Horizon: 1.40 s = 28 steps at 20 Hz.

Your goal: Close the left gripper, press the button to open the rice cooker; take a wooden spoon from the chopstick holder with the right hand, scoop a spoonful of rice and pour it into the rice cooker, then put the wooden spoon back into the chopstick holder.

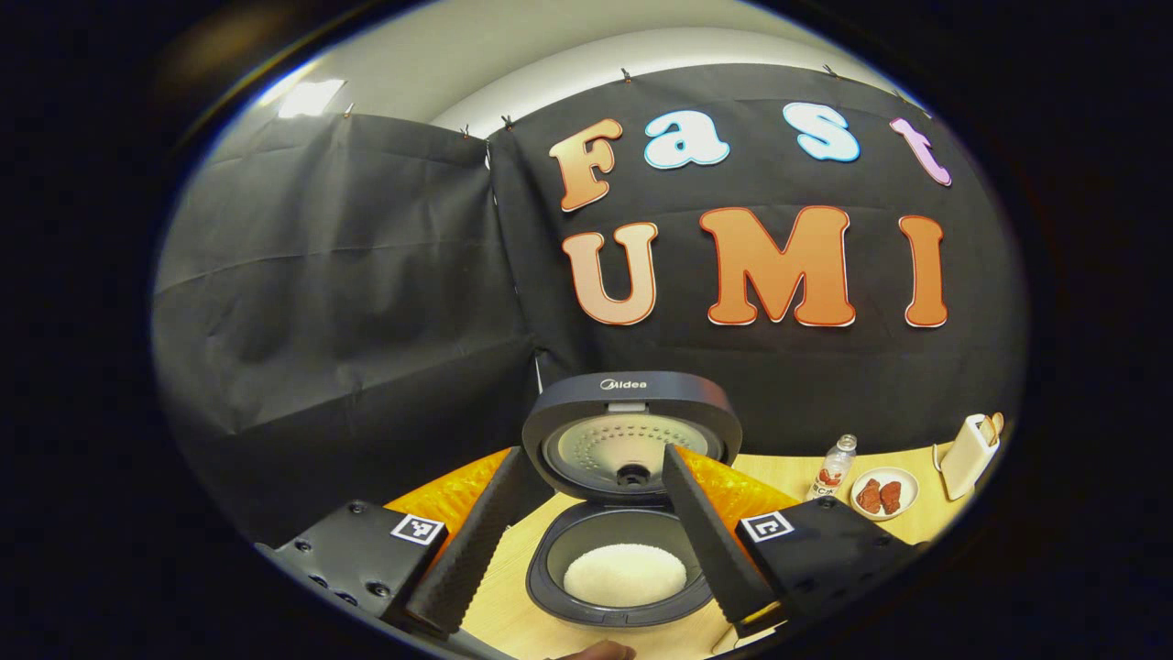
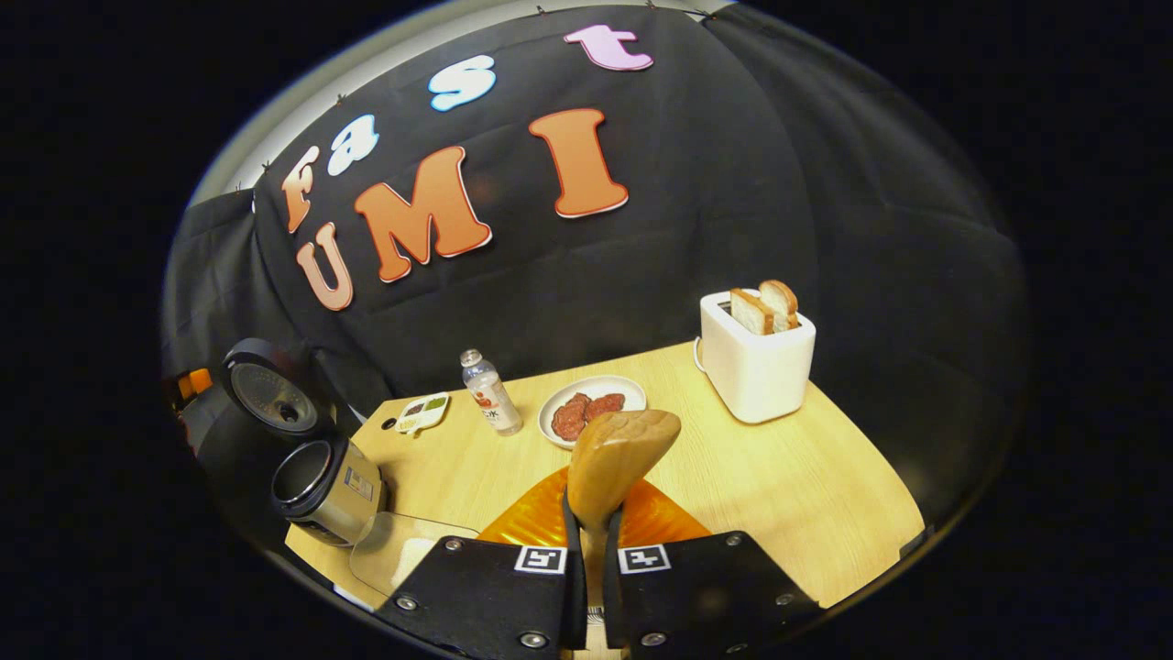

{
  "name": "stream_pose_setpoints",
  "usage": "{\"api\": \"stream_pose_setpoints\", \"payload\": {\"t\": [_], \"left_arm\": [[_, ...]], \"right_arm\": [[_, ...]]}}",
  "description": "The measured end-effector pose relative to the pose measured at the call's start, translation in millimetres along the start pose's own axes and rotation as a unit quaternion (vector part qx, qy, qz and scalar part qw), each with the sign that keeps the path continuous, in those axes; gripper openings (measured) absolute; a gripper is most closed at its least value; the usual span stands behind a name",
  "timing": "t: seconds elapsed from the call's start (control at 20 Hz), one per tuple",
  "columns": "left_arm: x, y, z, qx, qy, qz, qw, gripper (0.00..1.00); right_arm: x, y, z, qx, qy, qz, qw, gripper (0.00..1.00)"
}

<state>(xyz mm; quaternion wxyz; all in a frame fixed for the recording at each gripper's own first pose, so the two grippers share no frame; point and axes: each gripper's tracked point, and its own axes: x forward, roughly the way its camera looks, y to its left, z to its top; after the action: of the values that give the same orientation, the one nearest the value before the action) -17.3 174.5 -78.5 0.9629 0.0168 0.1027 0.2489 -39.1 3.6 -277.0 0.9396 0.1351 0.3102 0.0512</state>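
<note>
The dark rice cooker (image 1: 632,385) stands with its lid (image 1: 632,440) raised, and a white mound of rice (image 1: 625,573) lies in its inner pot (image 1: 550,587). My left gripper (image 1: 596,458) is open just in front of the cooker, its two fingers on either side of the pot, holding nothing. My right gripper (image 2: 586,522) is shut on the handle of the wooden spoon (image 2: 619,454), whose bowl points up over the table; no rice shows on it. Far left in the right gripper view are the cooker (image 2: 266,403) and a steel cylindrical chopstick holder (image 2: 325,486).
A white toaster (image 2: 756,362) with two bread slices stands at the back right of the wooden table (image 2: 806,495). A plate of red pieces (image 2: 591,408), a small bottle (image 2: 490,392) and a small dish (image 2: 422,412) stand mid-table. A clear plastic container (image 2: 403,550) lies beside the holder.
</note>
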Motion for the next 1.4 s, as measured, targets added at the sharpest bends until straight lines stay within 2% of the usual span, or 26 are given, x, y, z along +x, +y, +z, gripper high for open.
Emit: {"api": "stream_pose_setpoints", "payload": {"t": [0.4, 0.65, 0.7, 0.8, 0.85, 0.9, 0.95, 1.0, 1.05, 1.15, 1.3, 1.4], "left_arm": [[31, -6, 31, -0.033, 0.010, -0.016, 0.999, 0.98], [80, -11, 48, -0.058, 0.049, -0.037, 0.996, 1.00], [92, -17, 56, -0.064, 0.053, -0.051, 0.995, 1.00], [119, -25, 68, -0.066, 0.060, -0.063, 0.994, 0.98], [133, -29, 67, -0.066, 0.069, -0.069, 0.993, 0.98], [145, -34, 56, -0.068, 0.095, -0.071, 0.991, 0.98], [151, -40, 44, -0.068, 0.127, -0.079, 0.986, 0.98], [155, -44, 28, -0.067, 0.165, -0.078, 0.981, 0.99], [164, -44, 26, -0.051, 0.171, -0.075, 0.981, 0.99], [167, -43, 12, -0.010, 0.210, -0.072, 0.975, 0.99], [150, -42, -13, 0.008, 0.277, -0.069, 0.958, 1.00], [140, -43, -28, 0.006, 0.313, -0.080, 0.946, 1.00]], "right_arm": [[17, -19, -56, 0.061, 0.051, -0.017, 0.997, 0.07], [12, -24, -71, 0.115, 0.082, -0.010, 0.990, 0.16], [10, -28, -74, 0.116, 0.092, -0.015, 0.989, 0.17], [8, -40, -68, 0.106, 0.089, -0.037, 0.990, 0.25], [4, -43, -62, 0.100, 0.085, -0.043, 0.990, 0.35], [-1, -45, -54, 0.095, 0.080, -0.048, 0.991, 0.40], [-5, -47, -47, 0.089, 0.076, -0.052, 0.992, 0.54], [-10, -50, -38, 0.082, 0.068, -0.057, 0.993, 0.60], [-13, -53, -28, 0.074, 0.060, -0.063, 0.993, 0.71], [-22, -59, -10, 0.060, 0.043, -0.076, 0.994, 0.82], [-35, -65, 10, 0.043, 0.027, -0.081, 0.995, 0.84], [-38, -63, 21, 0.037, 0.018, -0.079, 0.996, 0.84]]}}
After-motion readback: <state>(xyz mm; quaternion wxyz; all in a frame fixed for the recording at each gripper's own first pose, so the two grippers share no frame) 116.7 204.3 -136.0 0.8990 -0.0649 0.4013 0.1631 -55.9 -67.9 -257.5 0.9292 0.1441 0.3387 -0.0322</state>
